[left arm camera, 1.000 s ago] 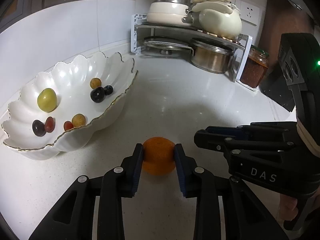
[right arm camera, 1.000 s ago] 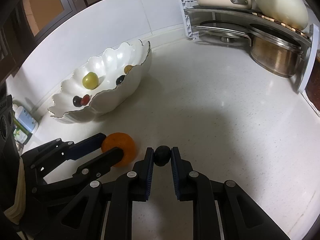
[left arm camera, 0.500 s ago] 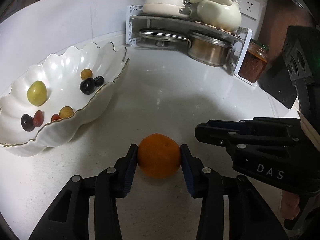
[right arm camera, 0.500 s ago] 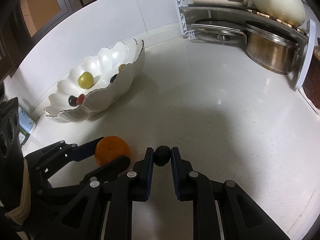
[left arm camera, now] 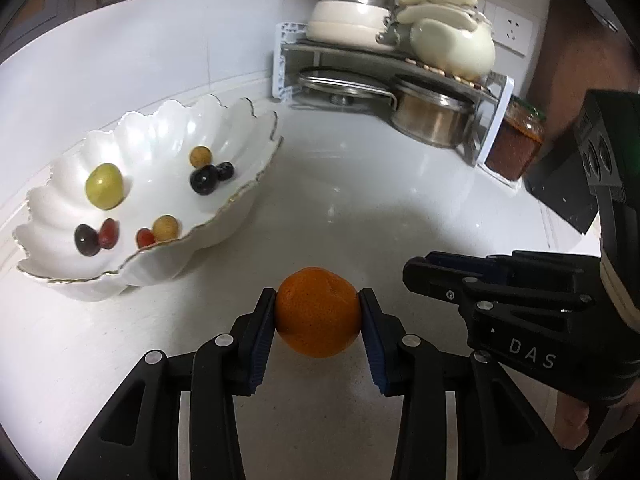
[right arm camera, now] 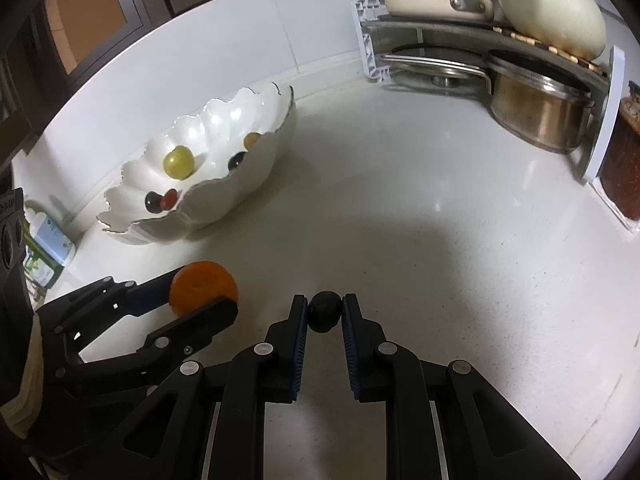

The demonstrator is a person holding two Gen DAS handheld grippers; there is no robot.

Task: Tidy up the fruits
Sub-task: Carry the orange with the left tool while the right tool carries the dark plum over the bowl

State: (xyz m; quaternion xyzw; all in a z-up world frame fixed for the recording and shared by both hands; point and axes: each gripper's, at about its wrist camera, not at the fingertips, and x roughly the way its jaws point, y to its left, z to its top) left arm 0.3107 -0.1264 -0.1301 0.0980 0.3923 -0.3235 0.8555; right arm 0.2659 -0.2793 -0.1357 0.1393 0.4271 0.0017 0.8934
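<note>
My left gripper [left arm camera: 318, 316] is shut on an orange [left arm camera: 317, 311] and holds it above the white counter, right of the bowl. The orange also shows in the right wrist view [right arm camera: 202, 286], held by the left gripper [right arm camera: 200, 292]. My right gripper [right arm camera: 325, 314] is shut on a small dark grape [right arm camera: 325, 311]; it shows from the side in the left wrist view [left arm camera: 416, 276]. A white scalloped bowl [left arm camera: 240, 196] at the left holds a green fruit [left arm camera: 104, 185], dark grapes [left arm camera: 204, 180] and several small red and yellow fruits. The bowl shows in the right wrist view [right arm camera: 240, 184].
A metal rack [left arm camera: 384, 80] with pots, lids and a cream kettle [left arm camera: 452, 44] stands at the back corner. A jar of red sauce [left arm camera: 516, 144] stands beside it. A small bottle [right arm camera: 48, 236] stands left of the bowl. The white counter [right arm camera: 440, 220] spreads ahead.
The left gripper has lifted and pulled the orange nearer the camera, so it looks larger. The bowl has shifted in view. The right gripper still holds the grape, little moved.
</note>
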